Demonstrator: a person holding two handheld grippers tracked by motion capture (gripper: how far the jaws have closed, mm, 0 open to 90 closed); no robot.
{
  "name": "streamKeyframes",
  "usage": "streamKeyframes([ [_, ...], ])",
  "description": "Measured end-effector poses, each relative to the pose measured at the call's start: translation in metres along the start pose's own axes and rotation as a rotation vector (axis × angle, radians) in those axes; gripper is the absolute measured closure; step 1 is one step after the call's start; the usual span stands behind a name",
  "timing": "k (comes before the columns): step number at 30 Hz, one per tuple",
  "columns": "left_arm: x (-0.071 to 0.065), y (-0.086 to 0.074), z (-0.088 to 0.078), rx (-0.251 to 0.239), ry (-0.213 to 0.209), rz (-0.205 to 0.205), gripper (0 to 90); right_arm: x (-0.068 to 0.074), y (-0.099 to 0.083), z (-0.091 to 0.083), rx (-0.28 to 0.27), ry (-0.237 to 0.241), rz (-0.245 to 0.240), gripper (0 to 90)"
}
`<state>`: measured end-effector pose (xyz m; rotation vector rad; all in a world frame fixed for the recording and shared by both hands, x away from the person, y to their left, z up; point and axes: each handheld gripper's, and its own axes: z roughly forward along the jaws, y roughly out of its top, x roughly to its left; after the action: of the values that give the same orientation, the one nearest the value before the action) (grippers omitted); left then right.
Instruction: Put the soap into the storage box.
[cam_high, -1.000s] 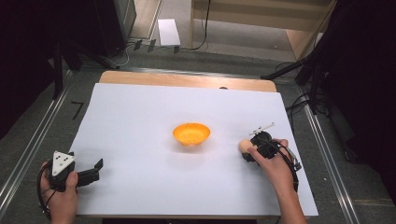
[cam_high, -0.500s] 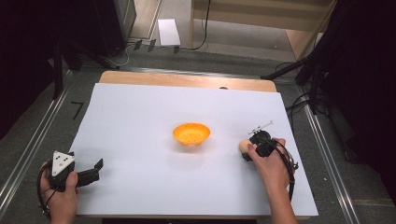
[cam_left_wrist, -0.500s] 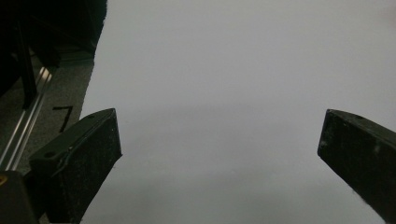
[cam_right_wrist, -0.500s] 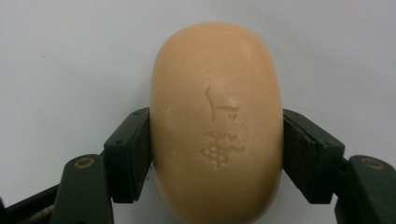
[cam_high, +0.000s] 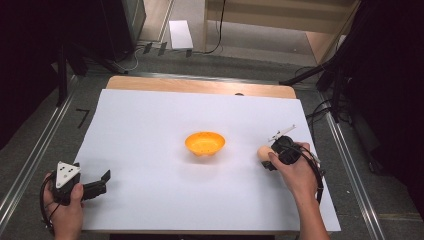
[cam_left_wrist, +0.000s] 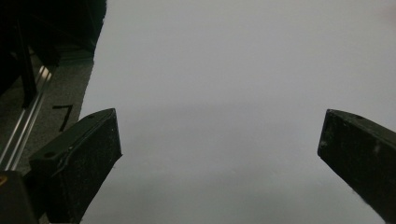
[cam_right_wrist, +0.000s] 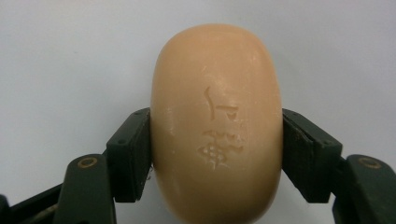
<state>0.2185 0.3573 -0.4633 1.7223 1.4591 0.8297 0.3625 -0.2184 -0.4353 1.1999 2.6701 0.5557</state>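
Wooden table (cam_high: 200, 85); white sheet (cam_high: 150, 130) covering it; orange bowl (cam_high: 204, 143) mid-sheet.

Orange bowl (cam_high: 205, 143) mid-sheet, right gripper (cam_high: 270, 159) with tan oval object (cam_high: 263, 152) beside it, left gripper (cam_high: 102, 181) near corner.

Overhead lighting is even and moderately bright on the white sheet (cam_high: 165, 150); the surroundings beyond the table fall into deep shadow. The orange bowl (cam_high: 204, 143) casts only a soft, short shadow. High view: slightly soft, low detail. Left gripper view: dim, grey cast, darker toward the bottom edge — black jaws blurred at close range. Right gripper view: sharp on the soap bar (cam_right_wrist: 217, 121) — embossed marks legible, faint sheen, no glare.
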Motion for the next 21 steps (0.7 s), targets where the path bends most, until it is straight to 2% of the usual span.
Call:
streamKeyframes([
  [5, 0.000, 0.000, 0.000, -0.002, 0.000, 0.001, 0.0, 0.003, 0.014, -0.010, -0.008, 0.030, -0.097, 32.8],
  [7, 0.000, 0.000, 0.000, -0.005, -0.001, -0.001, 0.0, 0.006, 0.021, -0.012, -0.009, 0.038, -0.128, 32.8],
  [8, 0.000, 0.000, 0.000, -0.005, -0.001, -0.001, 0.0, 0.006, 0.021, -0.012, -0.009, 0.038, -0.128, 32.8],
  [9, 0.000, 0.000, 0.000, -0.005, -0.002, -0.003, 0.0, 0.010, 0.028, -0.015, -0.010, 0.047, -0.167, 32.8],
  [21, 0.001, 0.000, -0.001, -0.007, -0.006, -0.007, 0.0, 0.023, 0.062, -0.017, -0.020, 0.087, -0.327, 32.8],
])
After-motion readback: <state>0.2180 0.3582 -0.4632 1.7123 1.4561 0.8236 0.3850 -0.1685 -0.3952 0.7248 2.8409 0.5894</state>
